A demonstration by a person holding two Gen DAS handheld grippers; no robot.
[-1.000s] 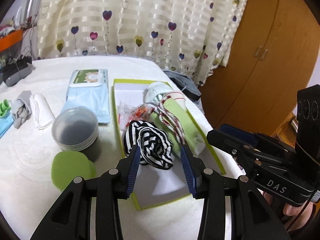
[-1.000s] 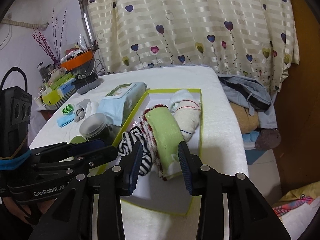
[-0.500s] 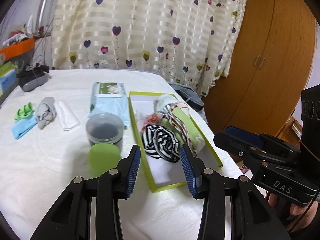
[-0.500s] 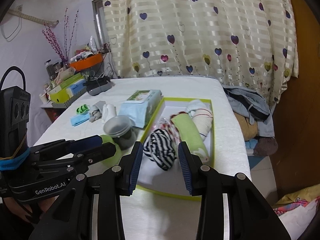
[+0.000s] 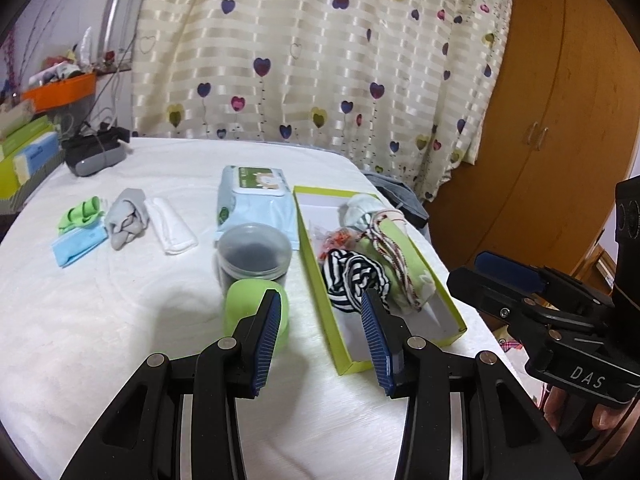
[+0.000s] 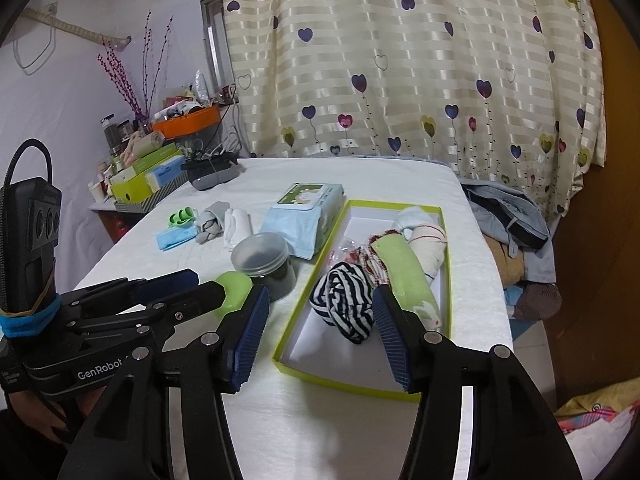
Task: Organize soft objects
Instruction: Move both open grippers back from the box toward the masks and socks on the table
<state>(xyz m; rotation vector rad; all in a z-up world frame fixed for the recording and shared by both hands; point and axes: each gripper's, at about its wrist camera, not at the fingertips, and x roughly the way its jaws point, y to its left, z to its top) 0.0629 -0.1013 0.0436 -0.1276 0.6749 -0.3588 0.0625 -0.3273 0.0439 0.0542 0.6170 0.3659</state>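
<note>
Spreading across most of both views, one white-covered table (image 5: 100,320) is seen, its right edge falling away at 3 o'clock toward a wooden wardrobe (image 5: 560,120) and a heap of clothes (image 6: 508,216) on the floor side. One heart-patterned curtain (image 5: 320,60) is hung behind it at 12 o'clock.

One shallow green-rimmed box (image 5: 316,280) is laid lengthwise near that right edge. Four soft bundles are counted inside: one white rolled sock (image 6: 424,232) at the far end, one green rolled cloth (image 6: 404,272), one red-and-white knitted piece (image 5: 394,252) beside it, and one black-and-white striped sock ball (image 6: 348,300) nearest the cameras. The near end of the box floor is left bare.

At 10 o'clock from the box, one pack of wet wipes (image 5: 256,200) is set just beside its rim. One lidded round jar (image 5: 254,252) and one green round lid (image 5: 244,300) are placed in front of the pack. Farther left, four small items are grouped: one white folded cloth (image 5: 172,228), one grey sock (image 5: 124,216), one blue packet (image 5: 78,244) and one green clip-like item (image 5: 80,214). Open cloth is left at 7 o'clock.

The left gripper (image 5: 320,332) is held with jaws apart and nothing between them, above the table. The right gripper (image 6: 316,336) is likewise spread wide, unloaded, above the box's near end.
</note>
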